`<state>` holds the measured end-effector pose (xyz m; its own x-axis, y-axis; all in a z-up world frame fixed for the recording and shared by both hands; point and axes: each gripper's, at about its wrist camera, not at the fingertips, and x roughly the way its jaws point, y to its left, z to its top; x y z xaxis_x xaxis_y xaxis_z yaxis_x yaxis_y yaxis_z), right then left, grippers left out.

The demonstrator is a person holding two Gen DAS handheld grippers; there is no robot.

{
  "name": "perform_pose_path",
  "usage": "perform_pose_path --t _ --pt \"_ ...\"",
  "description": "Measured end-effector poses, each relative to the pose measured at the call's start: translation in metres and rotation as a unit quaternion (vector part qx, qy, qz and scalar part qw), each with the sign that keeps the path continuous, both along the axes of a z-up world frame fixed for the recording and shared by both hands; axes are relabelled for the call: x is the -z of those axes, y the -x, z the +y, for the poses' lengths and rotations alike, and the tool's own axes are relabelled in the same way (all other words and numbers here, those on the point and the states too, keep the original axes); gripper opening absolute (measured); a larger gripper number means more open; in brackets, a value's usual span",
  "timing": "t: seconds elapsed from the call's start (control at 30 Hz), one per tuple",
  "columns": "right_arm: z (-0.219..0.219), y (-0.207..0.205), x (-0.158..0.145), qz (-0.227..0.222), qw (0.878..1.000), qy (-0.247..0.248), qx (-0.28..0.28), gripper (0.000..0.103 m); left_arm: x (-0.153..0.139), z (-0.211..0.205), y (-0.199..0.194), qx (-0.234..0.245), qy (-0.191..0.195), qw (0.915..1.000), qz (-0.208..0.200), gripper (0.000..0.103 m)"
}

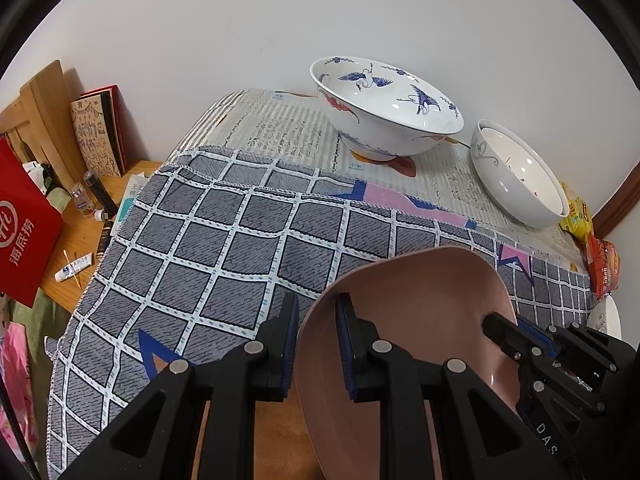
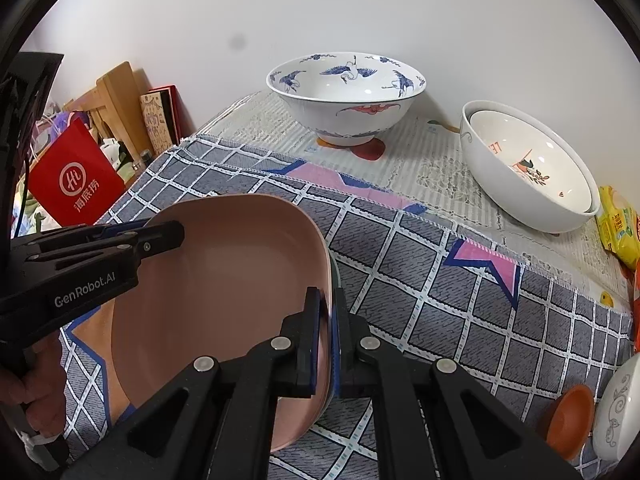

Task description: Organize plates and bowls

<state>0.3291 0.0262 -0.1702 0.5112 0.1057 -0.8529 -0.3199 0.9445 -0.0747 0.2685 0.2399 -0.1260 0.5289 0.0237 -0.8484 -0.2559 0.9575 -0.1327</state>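
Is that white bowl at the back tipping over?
Yes. The white bowl near the wall leans on its side instead of sitting flat, with a smaller bowl nested inside. The crane bowl beside it stands upright.

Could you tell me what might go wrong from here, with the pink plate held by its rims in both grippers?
1. The pink plate is pinched only at opposite rims by the left hand-held gripper and the right hand-held gripper; uneven movement could twist it loose.
2. The checked cloth looks rumpled, so the plate may settle tilted.
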Motion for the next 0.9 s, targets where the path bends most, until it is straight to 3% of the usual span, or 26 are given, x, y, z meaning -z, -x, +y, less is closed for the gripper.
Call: perform_pose_path --t 0.4,0.57,0.7,0.73,0.9 --pt "0.003 0.0 0.008 0.003 1.0 0.021 -0.012 0.01 0.007 0.002 0.0 0.005 0.003 1.0 0.007 0.018" --pt "0.012 0.004 0.009 0.0 0.999 0.035 -0.026 0.027 0.004 0.004 0.005 0.004 0.005 0.9999 0.008 0.018" --pt "0.008 0.007 0.005 0.001 0.999 0.027 -0.017 0.035 -0.004 0.004 0.011 0.0 0.0 1.0 0.006 0.018" --pt "0.005 0.007 0.004 0.003 1.0 0.024 -0.011 0.042 -0.006 0.004 0.013 -0.001 -0.001 1.0 0.004 0.018" --pt "-0.013 0.014 -0.011 0.002 1.0 -0.01 0.015 0.044 -0.025 -0.004 0.022 -0.002 -0.01 0.9999 -0.011 0.018"
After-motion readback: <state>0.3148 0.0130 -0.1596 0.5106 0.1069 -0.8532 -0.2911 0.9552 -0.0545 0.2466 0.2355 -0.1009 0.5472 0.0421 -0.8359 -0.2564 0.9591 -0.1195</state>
